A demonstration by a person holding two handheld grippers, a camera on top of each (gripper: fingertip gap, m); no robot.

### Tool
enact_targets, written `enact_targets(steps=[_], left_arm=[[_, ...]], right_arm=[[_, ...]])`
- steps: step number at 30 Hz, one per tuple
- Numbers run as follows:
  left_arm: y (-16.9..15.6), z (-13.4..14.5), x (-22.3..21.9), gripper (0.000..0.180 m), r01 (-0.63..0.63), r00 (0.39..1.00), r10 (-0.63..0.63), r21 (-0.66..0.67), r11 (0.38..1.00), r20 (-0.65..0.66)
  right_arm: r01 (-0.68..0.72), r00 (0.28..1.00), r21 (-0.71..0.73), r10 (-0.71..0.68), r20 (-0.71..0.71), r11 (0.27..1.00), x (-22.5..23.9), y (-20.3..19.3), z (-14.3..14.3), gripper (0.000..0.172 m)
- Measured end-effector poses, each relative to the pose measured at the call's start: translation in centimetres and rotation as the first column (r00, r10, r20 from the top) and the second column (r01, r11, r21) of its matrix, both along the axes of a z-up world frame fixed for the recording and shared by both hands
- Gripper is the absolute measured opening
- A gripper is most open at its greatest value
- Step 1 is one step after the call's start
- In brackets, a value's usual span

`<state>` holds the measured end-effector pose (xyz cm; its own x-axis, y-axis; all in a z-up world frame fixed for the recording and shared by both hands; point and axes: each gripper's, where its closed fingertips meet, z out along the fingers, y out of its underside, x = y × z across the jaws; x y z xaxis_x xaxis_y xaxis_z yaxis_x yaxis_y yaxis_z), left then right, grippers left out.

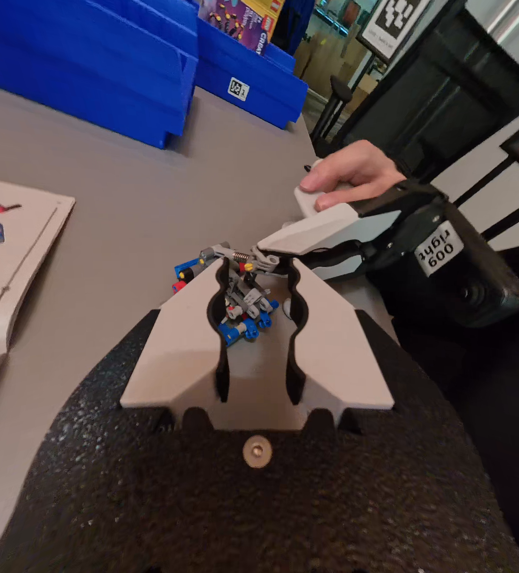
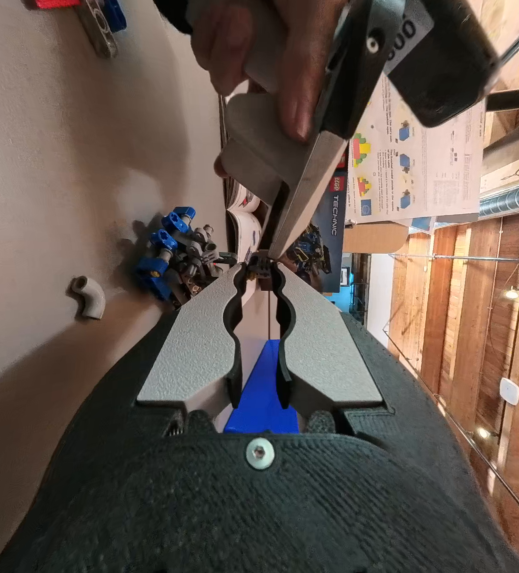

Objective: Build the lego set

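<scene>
Behind the model (image 1: 239, 297) on my grey table (image 1: 128, 201), blue bins (image 1: 246, 77) hold toy boxes (image 1: 242, 21). My right gripper (image 2: 259, 266) clamps the model's grey-blue end link; the left gripper (image 1: 258, 273) straddles it, released.

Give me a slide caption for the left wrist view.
Left tongs open around a brick model on the table; right tongs grip its grey end.

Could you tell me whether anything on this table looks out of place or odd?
One small pale grey curved elbow piece lies alone on the grey table, apart from the blue-and-grey brick-built model. Otherwise nothing looks spilled or damaged.
</scene>
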<state>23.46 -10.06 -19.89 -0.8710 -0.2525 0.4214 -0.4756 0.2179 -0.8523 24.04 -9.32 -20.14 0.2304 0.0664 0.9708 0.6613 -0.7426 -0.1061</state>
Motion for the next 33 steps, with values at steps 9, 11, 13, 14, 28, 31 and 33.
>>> enact_targets(steps=[9,11,13,14,28,31,33], left_arm=[[-0.01,-0.39,-0.2,0.018,0.016,0.995,-0.02,-0.041,0.999,-0.102],[0.08,-0.58,-0.32,0.018,0.029,0.996,-0.03,-0.02,0.999,-0.084],[0.08,-0.68,-0.39,0.018,0.034,0.997,-0.034,-0.006,0.999,-0.063],[0.01,-0.64,-0.44,0.018,0.035,0.998,-0.036,-0.008,0.999,-0.059],[-0.16,-0.57,-0.35,0.018,0.028,0.997,-0.03,-0.031,0.999,-0.077],[-0.32,-0.36,-0.39,0.018,0.026,0.995,-0.031,-0.046,0.999,-0.09],[-0.38,-0.27,-0.41,0.018,0.025,0.995,-0.03,-0.053,0.998,-0.1]], right_arm=[[0.006,1.0,-0.007,-0.006,0.016,1.0,0.13,0.07,-0.11,0.013],[-0.002,1.0,-0.002,0.002,-0.01,1.0,0.01,0.13,-0.28,0.013],[-0.003,1.0,-0.004,0.002,-0.023,1.0,0.04,0.11,-0.48,0.015],[-0.002,1.0,-0.003,0.002,-0.03,1.0,0.06,0.09,-0.55,0.021],[-0.007,0.964,0.139,0.044,-0.263,0.99,-0.12,-0.24,-0.84,0.021],[0.01,0.956,0.181,0.044,-0.289,0.983,0.1,-0.19,-0.55,0.014],[0.015,0.946,0.211,0.055,-0.32,0.977,0.03,-0.2,-0.42,0.012]])
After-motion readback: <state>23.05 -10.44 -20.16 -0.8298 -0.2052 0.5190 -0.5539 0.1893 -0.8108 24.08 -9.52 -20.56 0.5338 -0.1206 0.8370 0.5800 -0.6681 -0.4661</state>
